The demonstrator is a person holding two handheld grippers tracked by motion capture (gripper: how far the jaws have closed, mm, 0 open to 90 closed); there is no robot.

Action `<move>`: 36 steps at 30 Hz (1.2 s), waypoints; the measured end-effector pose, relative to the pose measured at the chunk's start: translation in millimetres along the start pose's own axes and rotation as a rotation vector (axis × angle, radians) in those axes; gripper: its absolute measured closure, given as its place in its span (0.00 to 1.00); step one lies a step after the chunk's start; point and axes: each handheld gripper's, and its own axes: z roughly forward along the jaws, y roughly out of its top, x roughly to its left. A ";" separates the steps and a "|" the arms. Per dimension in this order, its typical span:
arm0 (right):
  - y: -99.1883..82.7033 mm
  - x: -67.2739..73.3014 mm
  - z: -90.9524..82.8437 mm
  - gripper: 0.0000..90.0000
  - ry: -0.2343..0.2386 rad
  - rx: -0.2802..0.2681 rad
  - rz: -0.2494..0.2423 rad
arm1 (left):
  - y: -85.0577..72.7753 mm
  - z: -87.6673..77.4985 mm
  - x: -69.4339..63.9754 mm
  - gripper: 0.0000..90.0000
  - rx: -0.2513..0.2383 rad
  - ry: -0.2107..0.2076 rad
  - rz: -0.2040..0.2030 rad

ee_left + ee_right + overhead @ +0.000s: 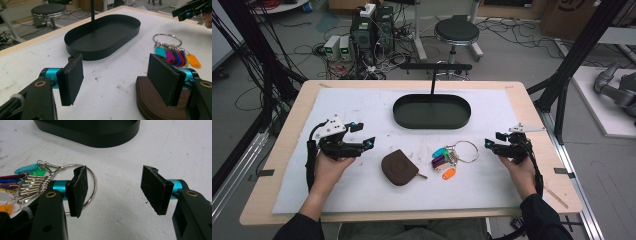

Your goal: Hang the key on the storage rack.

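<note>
A person is sitting at the desk (287, 200), which is carrying a white mat, and is holding one pair of tongs in each hand. The left tongs (362, 135) are hovering over the mat's left side with their jaws standing wide apart and gripping nothing; in the left gripper view the same tongs (117, 80) are looking toward a black oval tray (100, 37), with the brown zip pouch (150, 100) lying just beside the right-hand jaw (partly hidden behind it). The right tongs (493, 142) are hovering over the mat's right side, jaws likewise spread and empty; in the right gripper view these tongs (115, 187) are sitting above bare mat, the big key ring (91, 185) passing behind one jaw.

Between the two hands, the brown pouch (398, 167) is lying flat on the mat, and near it on its right the bunch of coloured key tags (443, 161) is resting on its ring. The tray (432, 111) is standing farther back, a thin black post rising from it.
</note>
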 end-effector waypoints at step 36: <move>-5.9 34.6 40.4 0.88 -0.060 0.172 -0.165 | -2.8 5.4 -1.8 0.32 0.057 0.027 0.022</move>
